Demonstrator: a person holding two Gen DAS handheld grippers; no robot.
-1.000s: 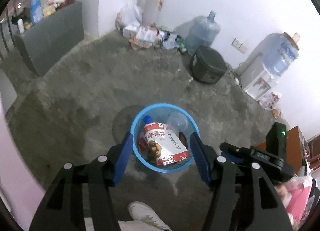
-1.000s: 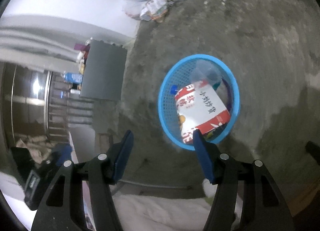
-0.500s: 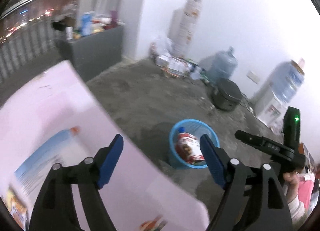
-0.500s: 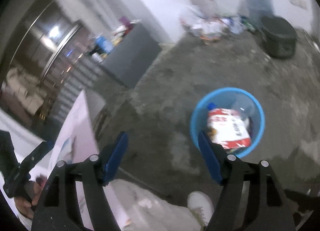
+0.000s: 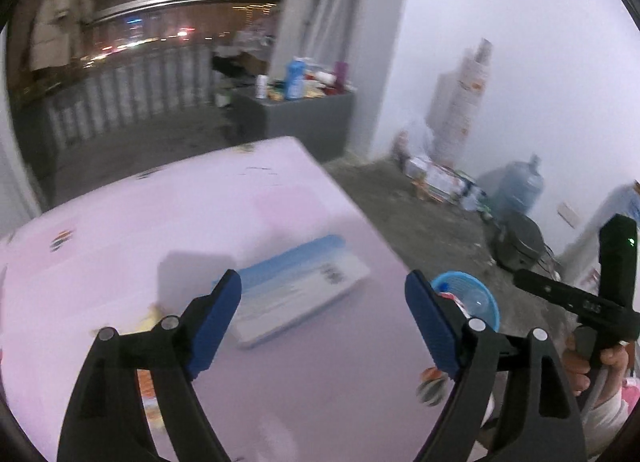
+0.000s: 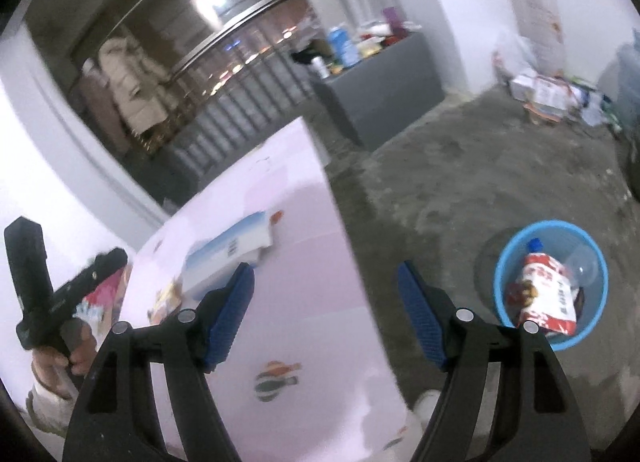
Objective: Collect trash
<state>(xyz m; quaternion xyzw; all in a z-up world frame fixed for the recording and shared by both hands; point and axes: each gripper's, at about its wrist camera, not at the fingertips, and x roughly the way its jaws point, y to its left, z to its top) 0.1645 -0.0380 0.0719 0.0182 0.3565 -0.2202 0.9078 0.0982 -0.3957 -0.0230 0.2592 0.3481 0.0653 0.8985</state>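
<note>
Tabletop [image 5: 168, 218], pale pink and printed with small motifs, fills most of both wrist views and is the biggest thing here. Next in size is the blue basket [image 6: 505, 286] on the concrete floor, at about four o'clock in the right wrist view and well clear of the table's edge; a red-and-white snack bag [image 6: 546, 294] and a clear bottle already lie inside it. On the table, near centre in the left view, lies a flat blue-and-white package [image 5: 296, 294], likely the next piece of trash, with some small yellowish wrappers [image 6: 166, 302] at about nine o'clock from it.

The left gripper [image 5: 322, 322] is opening with nothing between its jaws; the right gripper [image 6: 326, 314] stands spread wide, also empty. To take the package well, I would bring one gripper low across the short side so both pads can meet the thin edges, since a flat pack on a smooth top will tend to slide.

Motion blur smears the package's print and the wrappers, so what they are stays unclear. The table's near edge is cut off behind the gripper bodies.
</note>
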